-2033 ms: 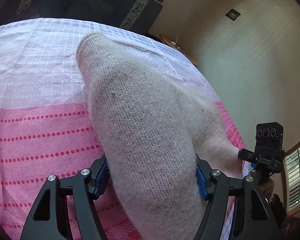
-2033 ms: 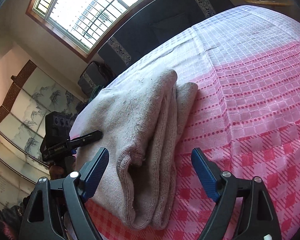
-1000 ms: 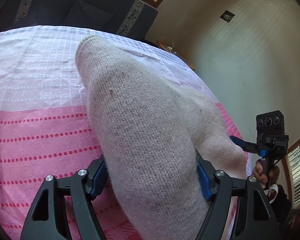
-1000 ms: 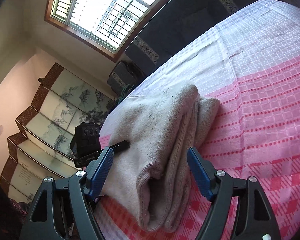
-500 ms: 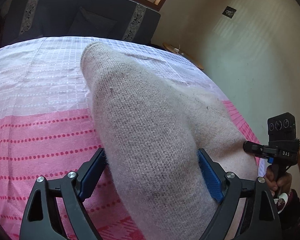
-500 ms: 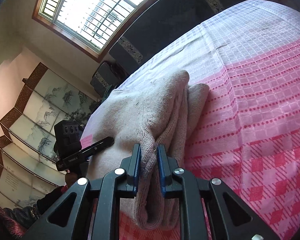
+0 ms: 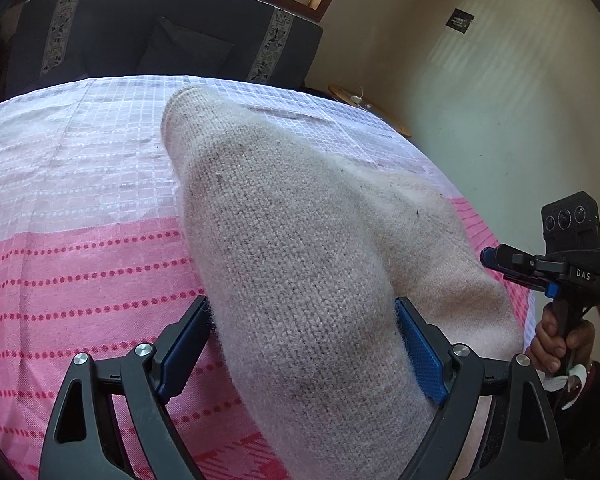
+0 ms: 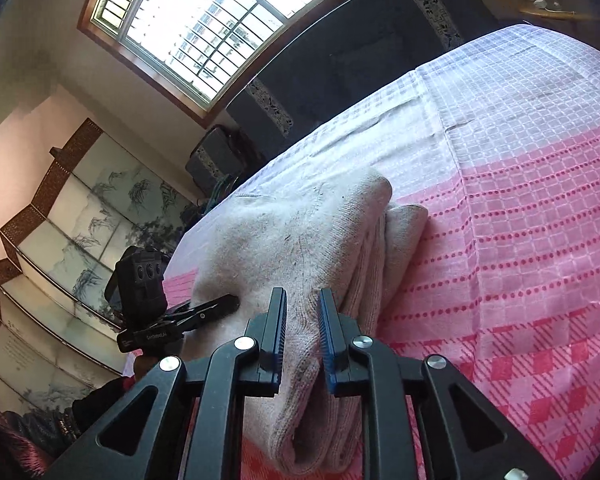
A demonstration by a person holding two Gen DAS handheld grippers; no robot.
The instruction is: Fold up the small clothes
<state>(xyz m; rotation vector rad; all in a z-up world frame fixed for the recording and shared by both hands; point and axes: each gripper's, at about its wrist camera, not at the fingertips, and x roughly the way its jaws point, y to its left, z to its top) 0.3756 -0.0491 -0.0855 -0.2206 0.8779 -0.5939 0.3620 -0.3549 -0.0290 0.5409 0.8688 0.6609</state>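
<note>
A beige knitted garment (image 7: 292, 240) lies folded into a thick bundle on the pink and white checked cloth (image 7: 80, 248). My left gripper (image 7: 304, 332) is open, its blue pads on either side of the near end of the bundle. In the right wrist view the same garment (image 8: 300, 240) shows stacked layers. My right gripper (image 8: 302, 316) is shut on the upper layers at the near edge. The right gripper also shows in the left wrist view (image 7: 496, 258), and the left one in the right wrist view (image 8: 224, 304).
The checked cloth (image 8: 520, 220) covers the whole table. A dark sofa (image 7: 160, 44) stands behind it under a window (image 8: 204, 20). A painted folding screen (image 8: 60, 220) stands on one side. A small round wooden table (image 7: 368, 108) is by the wall.
My right gripper closed on the garment's upper layers half a second ago and still holds them. My left gripper opened wider around the bundle and drew back a little.
</note>
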